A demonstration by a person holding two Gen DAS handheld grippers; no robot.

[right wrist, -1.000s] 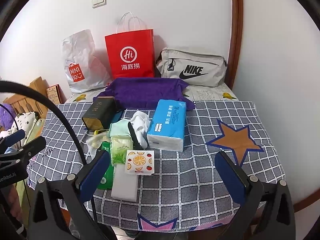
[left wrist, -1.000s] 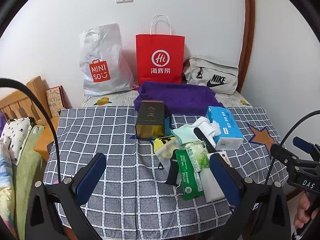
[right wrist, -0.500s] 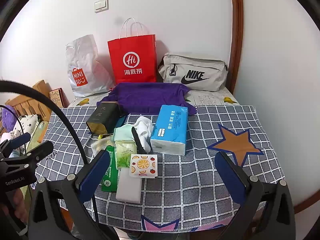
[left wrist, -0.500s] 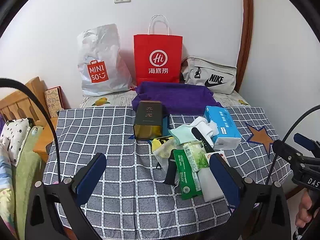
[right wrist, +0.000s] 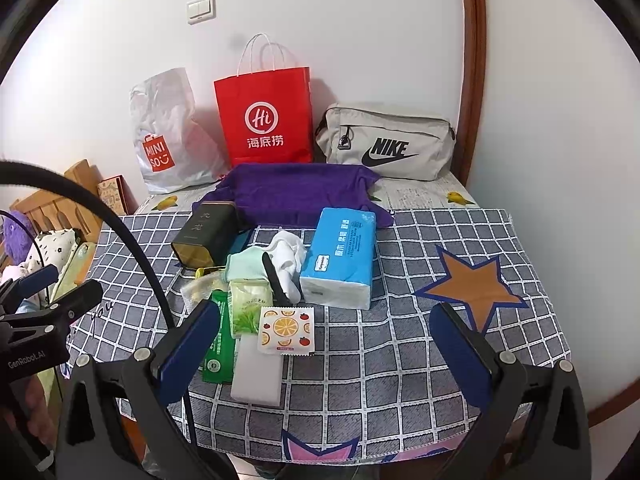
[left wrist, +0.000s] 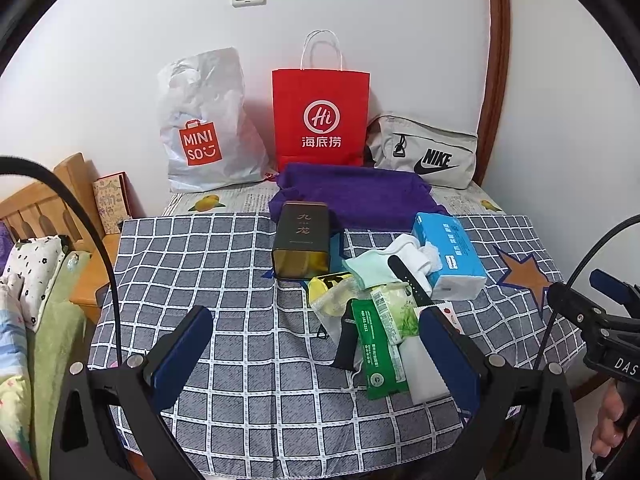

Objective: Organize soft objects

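1. The left gripper (left wrist: 316,350) hovers over the near left part of the table (left wrist: 192,264), jaws wide apart and holding nothing, pointing level toward the far wall.
2. The right gripper (right wrist: 324,344) hovers over the near edge of the table further right, jaws likewise spread wide and empty; a hand (left wrist: 610,424) grips its handle at the right edge of the left view.
3. The soft things lie in a cluster mid-table: a white sock (right wrist: 288,252) and a mint cloth (right wrist: 246,266) touch each other, just left of the blue tissue pack (right wrist: 340,256).
4. Nearer lie a green wipes pack (right wrist: 218,344), a pale green packet (right wrist: 250,306), a fruit-print sachet (right wrist: 286,330) and a white block (right wrist: 258,372), overlapping or touching.
5. A dark tin (left wrist: 302,240) lies on its side at the cluster's far left.
6. A purple towel (right wrist: 300,192) is spread at the far side, before a red bag (right wrist: 264,116), a white bag (right wrist: 168,132) and a grey pouch (right wrist: 384,144) against the wall.
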